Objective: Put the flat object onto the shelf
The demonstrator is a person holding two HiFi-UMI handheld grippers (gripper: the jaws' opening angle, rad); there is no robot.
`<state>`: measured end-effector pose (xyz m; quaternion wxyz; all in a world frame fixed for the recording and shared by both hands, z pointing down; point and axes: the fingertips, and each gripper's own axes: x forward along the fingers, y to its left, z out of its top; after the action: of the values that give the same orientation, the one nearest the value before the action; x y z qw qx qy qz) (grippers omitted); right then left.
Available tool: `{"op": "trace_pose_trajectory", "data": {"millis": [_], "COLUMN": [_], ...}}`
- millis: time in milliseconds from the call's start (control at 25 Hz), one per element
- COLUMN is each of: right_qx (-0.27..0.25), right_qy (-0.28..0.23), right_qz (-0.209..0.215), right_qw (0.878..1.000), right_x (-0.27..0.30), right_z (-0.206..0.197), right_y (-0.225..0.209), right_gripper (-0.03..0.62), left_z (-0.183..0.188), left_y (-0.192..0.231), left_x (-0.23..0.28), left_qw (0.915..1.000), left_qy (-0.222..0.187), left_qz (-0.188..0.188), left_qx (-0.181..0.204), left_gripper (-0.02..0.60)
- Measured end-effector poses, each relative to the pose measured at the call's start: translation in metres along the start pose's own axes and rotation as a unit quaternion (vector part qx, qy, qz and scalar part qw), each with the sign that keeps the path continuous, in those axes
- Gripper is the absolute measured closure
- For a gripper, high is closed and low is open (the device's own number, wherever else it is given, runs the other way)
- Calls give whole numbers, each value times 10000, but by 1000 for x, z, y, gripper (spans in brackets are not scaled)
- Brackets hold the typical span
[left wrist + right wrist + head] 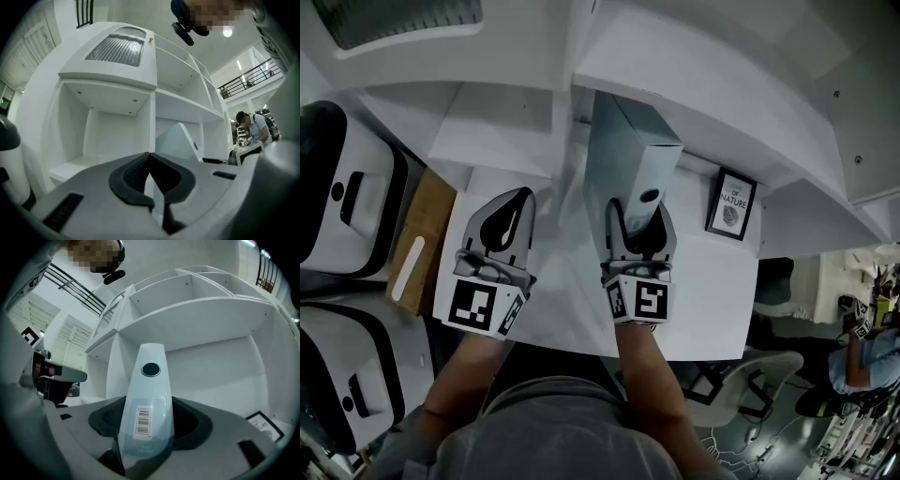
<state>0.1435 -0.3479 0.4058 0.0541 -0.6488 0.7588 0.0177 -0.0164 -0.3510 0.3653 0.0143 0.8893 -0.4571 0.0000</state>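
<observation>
Flat pale-blue box, smooth and barcode-labelled, is clamped on edge by the right gripper, its far end set inside the matte white shelf bay. Left gripper is seen closed on nothing. Framed print is stood nearby.

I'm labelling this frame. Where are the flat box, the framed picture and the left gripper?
flat box (614, 150): head view, its grey broad side.
framed picture (731, 204): head view, middle of the print.
left gripper (522, 197): head view, between its closed fingertips.

Bright, even overhead light; fisheye-warped gripper views with dark vignetted corners; soft shadows
</observation>
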Motion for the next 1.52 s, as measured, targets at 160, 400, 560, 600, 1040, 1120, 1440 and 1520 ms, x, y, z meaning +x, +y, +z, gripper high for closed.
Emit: {"op": "trace_pose_trajectory", "data": {"millis": [160,400,560,600,1040,1120,1440,1520], "right_qx": [59,-28,-88,-101,-327,-374,-313,-309], "right_qy": [77,112,66,62,-29,42,952,1069], "right_qz": [-20,-30,-48,-51,-47,-67,-199,-185], "right_qw": [10000,9999,9999,9999,9994,9993,9948,9936], "right_x": [9,20,25,26,28,28,29,33], "right_z": [-13,-23,-24,-25,-28,-34,-89,-95], "right_y": [4,8,11,11,18,19,13,14], "right_gripper": [292,290,290,290,290,290,290,290], "left_z": [-4,-11,-15,-15,-22,-23,-25,-26], "left_y": [6,11,14,15,13,13,20,23], "left_x": [-2,1,2,2,9,10,4,3], "left_qw": [10000,9999,9998,9998,9997,9997,9996,9995], "left_qy": [49,124,152,160,213,217,255,270], "left_qz": [51,78,92,91,6,-21,-7,8], "left_qx": [-7,-27,-44,-49,-122,-127,-127,-132], "left_gripper": [575,574,575,574,575,574,575,574]}}
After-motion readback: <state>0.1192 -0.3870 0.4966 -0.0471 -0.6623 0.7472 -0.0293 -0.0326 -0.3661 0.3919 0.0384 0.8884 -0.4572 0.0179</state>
